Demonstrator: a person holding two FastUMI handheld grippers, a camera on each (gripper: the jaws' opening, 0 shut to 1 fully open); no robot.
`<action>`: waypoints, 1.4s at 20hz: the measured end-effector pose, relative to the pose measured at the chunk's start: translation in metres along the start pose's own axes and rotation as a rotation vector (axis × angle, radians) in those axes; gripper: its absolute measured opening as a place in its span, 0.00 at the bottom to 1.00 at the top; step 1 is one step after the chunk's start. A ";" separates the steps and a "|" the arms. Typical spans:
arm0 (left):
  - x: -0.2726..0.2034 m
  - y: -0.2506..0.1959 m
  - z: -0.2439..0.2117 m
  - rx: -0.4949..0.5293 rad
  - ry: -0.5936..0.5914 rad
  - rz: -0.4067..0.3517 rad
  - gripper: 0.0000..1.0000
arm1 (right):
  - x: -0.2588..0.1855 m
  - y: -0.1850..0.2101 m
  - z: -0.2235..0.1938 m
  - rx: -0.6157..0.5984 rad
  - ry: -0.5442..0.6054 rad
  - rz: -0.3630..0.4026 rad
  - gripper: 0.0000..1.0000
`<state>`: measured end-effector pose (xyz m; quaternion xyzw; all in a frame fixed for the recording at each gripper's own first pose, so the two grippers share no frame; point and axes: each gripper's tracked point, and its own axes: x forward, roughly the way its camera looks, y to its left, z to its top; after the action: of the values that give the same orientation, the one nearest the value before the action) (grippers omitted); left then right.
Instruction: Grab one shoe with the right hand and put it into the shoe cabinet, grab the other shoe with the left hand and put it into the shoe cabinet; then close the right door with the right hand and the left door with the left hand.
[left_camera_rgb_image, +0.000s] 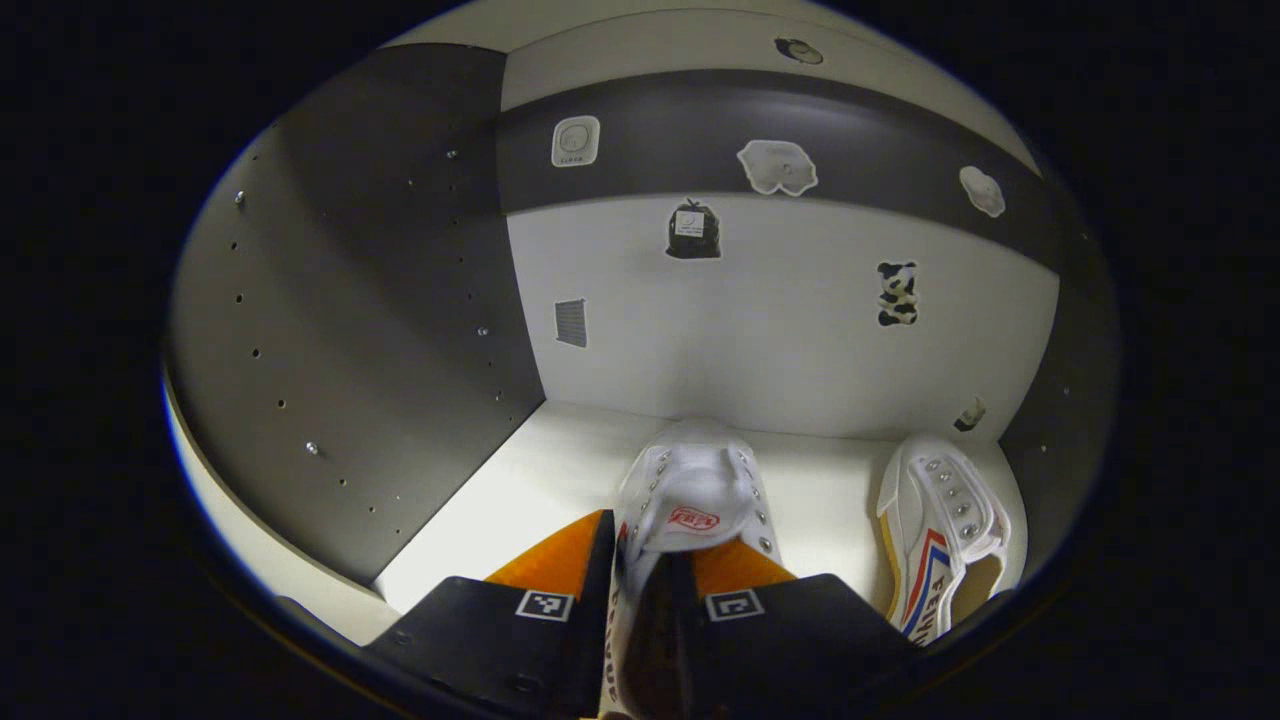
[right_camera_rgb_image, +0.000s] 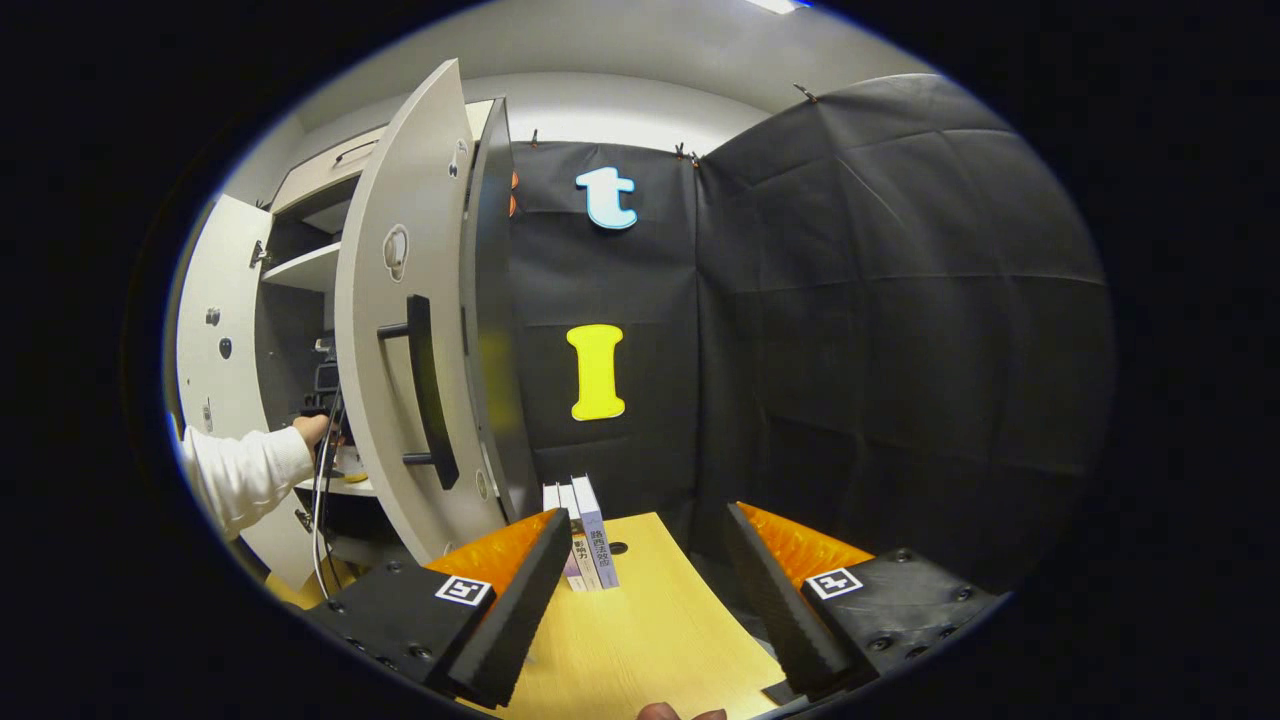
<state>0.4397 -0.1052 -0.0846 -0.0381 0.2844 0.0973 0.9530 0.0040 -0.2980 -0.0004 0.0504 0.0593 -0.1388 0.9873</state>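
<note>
The held shoe (left_camera_rgb_image: 690, 500) bears a red logo on its tongue, too blurred to read. The second shoe (left_camera_rgb_image: 940, 545), right of it, shows red side letters, roughly "FEIYUE". The books (right_camera_rgb_image: 580, 535) carry spine print too small to read.

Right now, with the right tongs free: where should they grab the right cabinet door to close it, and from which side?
Take the dark bar handle on the open right door. It runs vertically and stands off the panel on two posts, so the open right tongs could likely close across it, one finger on each side, coming at the door's outer face. Mid-bar looks safest.
</note>
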 end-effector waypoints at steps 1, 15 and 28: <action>-0.004 0.001 -0.001 0.005 -0.015 -0.007 0.36 | -0.001 0.001 0.000 0.003 0.001 0.002 0.98; -0.149 0.005 0.008 0.053 -0.318 -0.200 0.87 | 0.009 0.027 0.033 -0.019 -0.044 0.049 0.98; -0.314 0.055 -0.015 0.076 -0.497 -0.344 0.89 | 0.059 0.074 0.051 0.055 -0.019 0.118 0.98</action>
<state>0.1633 -0.1050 0.0741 -0.0252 0.0356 -0.0698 0.9966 0.0867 -0.2490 0.0485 0.0794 0.0429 -0.0826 0.9925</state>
